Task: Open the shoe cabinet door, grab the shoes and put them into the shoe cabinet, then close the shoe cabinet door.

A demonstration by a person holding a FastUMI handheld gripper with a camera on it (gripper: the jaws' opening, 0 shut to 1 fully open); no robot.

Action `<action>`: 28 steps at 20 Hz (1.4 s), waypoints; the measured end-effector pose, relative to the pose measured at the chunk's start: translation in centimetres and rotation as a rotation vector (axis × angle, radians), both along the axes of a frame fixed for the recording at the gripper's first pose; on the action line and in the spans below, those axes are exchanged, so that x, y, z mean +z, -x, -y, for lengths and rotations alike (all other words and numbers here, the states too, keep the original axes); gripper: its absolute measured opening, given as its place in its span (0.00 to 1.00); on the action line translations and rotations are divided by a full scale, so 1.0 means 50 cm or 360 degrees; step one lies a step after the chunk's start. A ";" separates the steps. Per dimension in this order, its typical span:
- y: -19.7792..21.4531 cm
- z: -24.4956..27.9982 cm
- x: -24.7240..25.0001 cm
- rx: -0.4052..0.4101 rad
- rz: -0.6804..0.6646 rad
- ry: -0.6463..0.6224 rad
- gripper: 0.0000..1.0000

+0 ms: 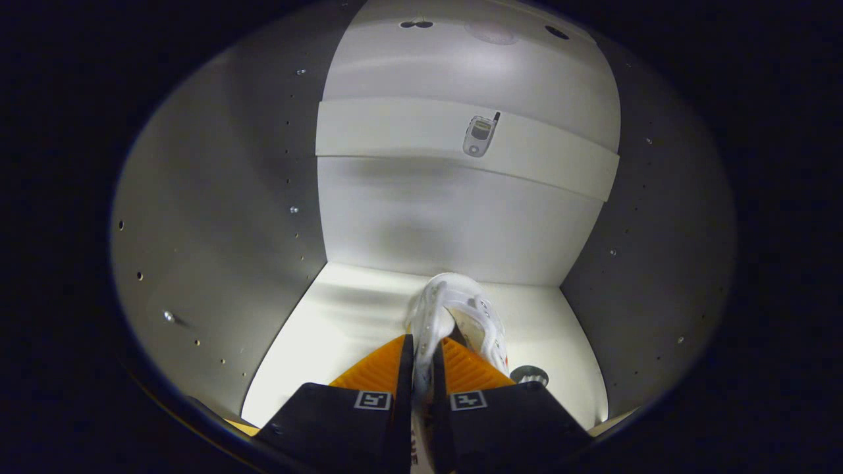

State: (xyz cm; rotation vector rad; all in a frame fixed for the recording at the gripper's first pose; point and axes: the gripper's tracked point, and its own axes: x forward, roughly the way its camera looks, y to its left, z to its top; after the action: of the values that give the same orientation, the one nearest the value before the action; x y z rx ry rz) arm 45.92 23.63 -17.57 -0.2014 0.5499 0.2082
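White cabinet (454,217) interior all round, door open. Gripper (421,359) fingers clamped on shoe (461,309) collar, toe near back edge of cabinet floor. Risks, by my read: thin grip slips, shoe tips sideways; release too high, shoe bounces toward front edge, blocks door.

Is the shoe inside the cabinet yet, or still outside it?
Inside. The white shoe is over the cabinet's floor panel, walls on both sides, back panel just beyond. The tool is shut on the shoe; whether it rests on the floor, cannot tell.

The gripper (422,352) points forward and slightly down, its jaws drawn almost together, both orange fingers (379,368) pressing on the white shoe (454,309) pinched between them.
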 end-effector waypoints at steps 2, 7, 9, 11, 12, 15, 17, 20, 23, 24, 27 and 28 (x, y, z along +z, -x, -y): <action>0.022 -0.010 0.027 0.0011 0.0032 -0.0056 0.38; 0.120 -0.018 0.108 0.0051 0.0099 -0.0156 0.68; 0.172 -0.012 0.155 0.0041 0.0153 -0.0214 0.89; 0.223 -0.002 0.199 0.0022 0.0239 -0.0264 0.99; 0.254 -0.001 0.226 0.0025 0.0296 -0.0282 0.99; 0.378 0.004 0.299 0.0070 0.0461 -0.0332 0.98; 0.462 0.008 0.313 0.0114 0.0479 -0.0334 0.98; 0.567 0.039 0.348 0.0112 0.0575 -0.0340 0.98; 0.679 0.069 0.391 0.0086 0.0692 -0.0508 0.98; 0.706 0.090 0.393 0.0087 0.0711 -0.0513 0.98; 0.799 0.142 0.385 0.0149 0.0692 -0.0493 0.98; 0.826 0.155 0.378 0.0171 0.0667 -0.0504 0.98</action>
State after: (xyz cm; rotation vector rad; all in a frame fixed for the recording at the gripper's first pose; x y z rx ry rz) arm 4.62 15.87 1.35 0.0357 0.0852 0.3437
